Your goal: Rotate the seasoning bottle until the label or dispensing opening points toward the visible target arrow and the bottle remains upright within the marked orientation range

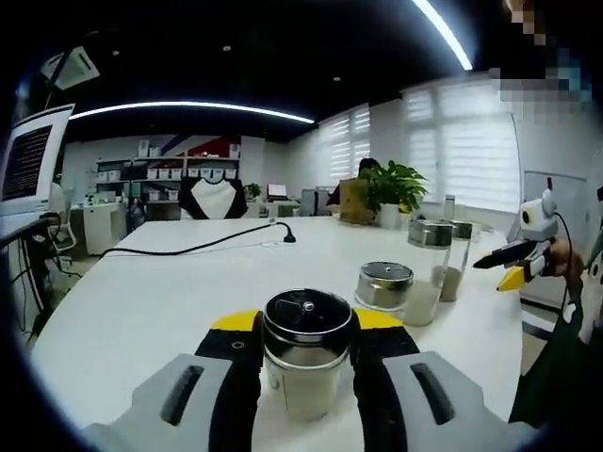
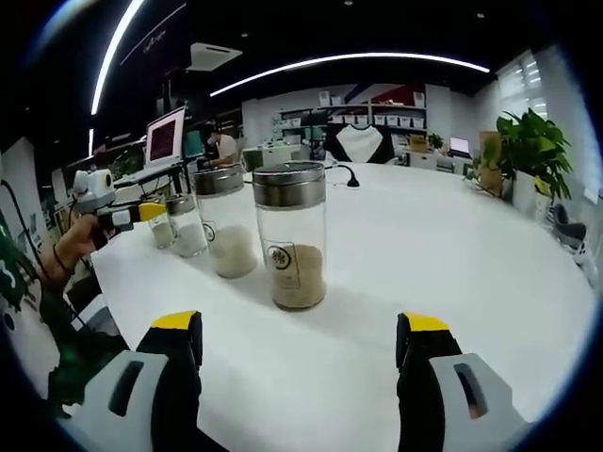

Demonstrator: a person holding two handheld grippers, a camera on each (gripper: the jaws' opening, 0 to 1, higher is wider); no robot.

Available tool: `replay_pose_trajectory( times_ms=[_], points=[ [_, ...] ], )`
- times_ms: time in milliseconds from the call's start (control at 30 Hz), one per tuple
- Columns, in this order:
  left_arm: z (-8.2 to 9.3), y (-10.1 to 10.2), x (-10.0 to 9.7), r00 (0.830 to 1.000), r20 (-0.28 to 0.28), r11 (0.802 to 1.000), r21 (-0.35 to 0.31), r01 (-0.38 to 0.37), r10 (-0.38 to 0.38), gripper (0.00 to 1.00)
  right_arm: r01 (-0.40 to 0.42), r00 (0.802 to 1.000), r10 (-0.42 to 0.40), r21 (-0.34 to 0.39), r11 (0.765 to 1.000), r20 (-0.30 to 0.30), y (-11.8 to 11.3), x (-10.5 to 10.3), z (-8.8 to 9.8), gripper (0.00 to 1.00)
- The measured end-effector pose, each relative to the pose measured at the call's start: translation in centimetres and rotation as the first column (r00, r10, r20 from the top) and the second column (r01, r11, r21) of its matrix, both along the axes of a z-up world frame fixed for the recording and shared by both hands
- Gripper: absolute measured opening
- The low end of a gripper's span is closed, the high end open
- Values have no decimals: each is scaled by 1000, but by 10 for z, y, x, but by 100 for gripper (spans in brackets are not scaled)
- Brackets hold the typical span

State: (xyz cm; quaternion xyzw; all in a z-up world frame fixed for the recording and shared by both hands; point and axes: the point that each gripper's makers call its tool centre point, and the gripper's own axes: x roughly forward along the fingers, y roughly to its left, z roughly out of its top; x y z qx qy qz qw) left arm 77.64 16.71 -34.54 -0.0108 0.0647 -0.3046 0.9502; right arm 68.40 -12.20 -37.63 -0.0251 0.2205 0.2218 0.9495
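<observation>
In the left gripper view our left gripper has its black, yellow-tipped jaws closed against the sides of a clear glass seasoning bottle with a brushed metal lid, which stands upright on the white table and holds pale powder in its lower part. No label or writing can be read on this bottle from here. Just beyond the jaws and to their right stands a second glass bottle with a metal lid, and farther right two more lidded bottles stand close together. At the far right of that view we see the right gripper held above the table edge, its jaw tips pointing inward.

In the right gripper view our right gripper holds nothing, its jaws spread wide apart over bare table. Ahead of it, between the jaws, stands a tall glass bottle with tan granules; it carries a small round dark emblem on its front, too small to read. To its left stands a bottle with white grains, bearing a similar mark on its side. Farther left stand the other bottles and a hand holding the left gripper. A black cable runs across the table far ahead of the left gripper.
</observation>
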Motion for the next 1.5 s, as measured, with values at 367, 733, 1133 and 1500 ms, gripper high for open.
replay_pose_trajectory(
  times_ms=[367,733,1133,1500],
  points=[
    [-1,3,5,991,22,991,10,-132,132,37,-5,1000,5,-1,1000,-5,3,1,-2,86],
    [-1,7,5,978,13,977,23,-211,210,38,-1,1000,1,-3,1000,-9,1,1,-3,86],
    [-2,6,4,980,25,979,49,-197,196,38,5,1000,-5,-1,1000,-10,1,1,-3,86],
    [6,16,-4,985,83,985,68,-160,154,53,2,1000,-2,-3,1000,-13,2,0,-3,86]
  ],
)
